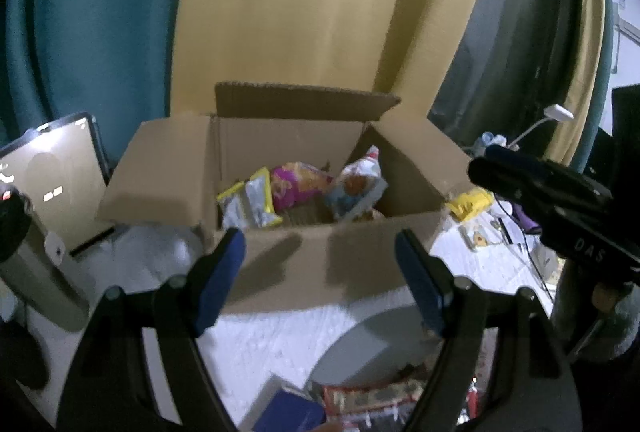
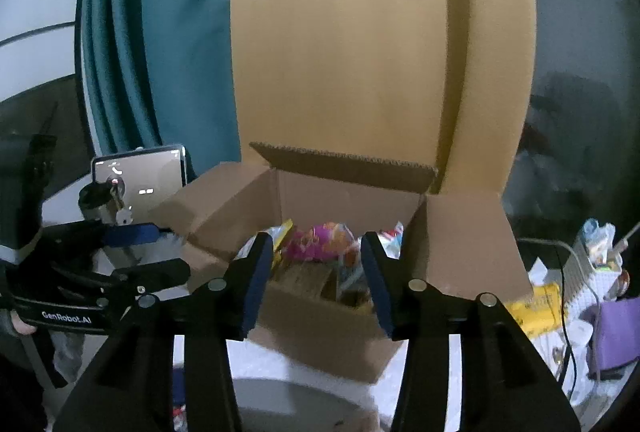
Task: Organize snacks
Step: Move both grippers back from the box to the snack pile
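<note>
An open cardboard box (image 1: pixel 320 256) stands on the white table with its flaps up. Inside lie a pink snack bag (image 1: pixel 296 181), a yellow-and-silver packet (image 1: pixel 250 203) and a white-and-red bag (image 1: pixel 356 179). My left gripper (image 1: pixel 320 244) hangs open in front of the box's near wall, nothing between its blue pads. My right gripper (image 2: pixel 316 252) is open over the box's near edge (image 2: pixel 320 316), empty, with the pink bag (image 2: pixel 320 242) seen beyond it. More snack packets (image 1: pixel 368 400) lie at the near table edge, below the left gripper.
A lit tablet (image 1: pixel 52 175) leans at the left beside a metal flask (image 1: pixel 36 264). To the right of the box lie a yellow packet (image 2: pixel 532 308), cables, a purple item (image 2: pixel 616 336) and small clutter. Teal and tan curtains hang behind. A grey round plate (image 1: pixel 380 344) lies near.
</note>
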Demonstrator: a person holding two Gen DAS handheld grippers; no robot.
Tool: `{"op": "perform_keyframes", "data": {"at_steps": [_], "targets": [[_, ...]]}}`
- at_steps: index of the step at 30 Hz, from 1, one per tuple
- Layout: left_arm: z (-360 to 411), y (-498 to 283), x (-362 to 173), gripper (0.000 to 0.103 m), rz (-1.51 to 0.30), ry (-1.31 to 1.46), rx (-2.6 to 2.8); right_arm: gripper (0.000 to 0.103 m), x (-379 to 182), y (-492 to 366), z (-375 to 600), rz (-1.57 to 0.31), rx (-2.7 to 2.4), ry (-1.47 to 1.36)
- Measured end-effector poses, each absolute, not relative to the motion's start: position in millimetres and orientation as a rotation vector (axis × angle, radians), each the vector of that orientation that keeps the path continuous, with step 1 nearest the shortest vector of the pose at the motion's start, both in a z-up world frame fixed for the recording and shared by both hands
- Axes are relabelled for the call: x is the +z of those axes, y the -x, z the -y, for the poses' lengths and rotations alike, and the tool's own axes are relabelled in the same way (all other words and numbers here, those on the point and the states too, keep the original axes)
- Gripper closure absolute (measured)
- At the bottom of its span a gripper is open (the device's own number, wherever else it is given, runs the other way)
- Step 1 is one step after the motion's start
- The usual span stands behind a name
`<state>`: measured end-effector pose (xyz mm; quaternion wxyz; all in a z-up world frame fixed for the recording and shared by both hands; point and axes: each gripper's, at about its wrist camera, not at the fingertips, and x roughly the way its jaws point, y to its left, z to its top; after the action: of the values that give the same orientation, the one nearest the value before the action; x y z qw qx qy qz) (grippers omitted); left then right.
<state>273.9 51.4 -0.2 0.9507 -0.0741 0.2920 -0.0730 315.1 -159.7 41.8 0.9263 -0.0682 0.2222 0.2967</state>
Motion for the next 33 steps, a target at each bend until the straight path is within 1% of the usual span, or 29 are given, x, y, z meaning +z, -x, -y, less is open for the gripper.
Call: {"op": "perform_keyframes", "data": {"at_steps": [6,22,27,33], "targets": [[-43.1,-248.2,-17.0,0.025,-0.617,0.15,-0.142,0.051,25.4,-291.6,171.3,-0.491,0.605,0.137],[-36.3,-198.4,-81.8,0.024,-0.719,0.158,-0.127,0.049,-40.0,-236.3,193.9,-0.651,0.583,0.085],[-41.2,-188.0,-106.9,0.024,-0.753,0.164,-0.101,0.043,-54.9,-220.8,194.4,-0.69,0.579,0.084],[-48.6,-182.3,-128.4,0.024,-0.786,0.144,-0.073,0.04,-76.2,-206.9,192.8,-0.742,0.579,0.051]]}}
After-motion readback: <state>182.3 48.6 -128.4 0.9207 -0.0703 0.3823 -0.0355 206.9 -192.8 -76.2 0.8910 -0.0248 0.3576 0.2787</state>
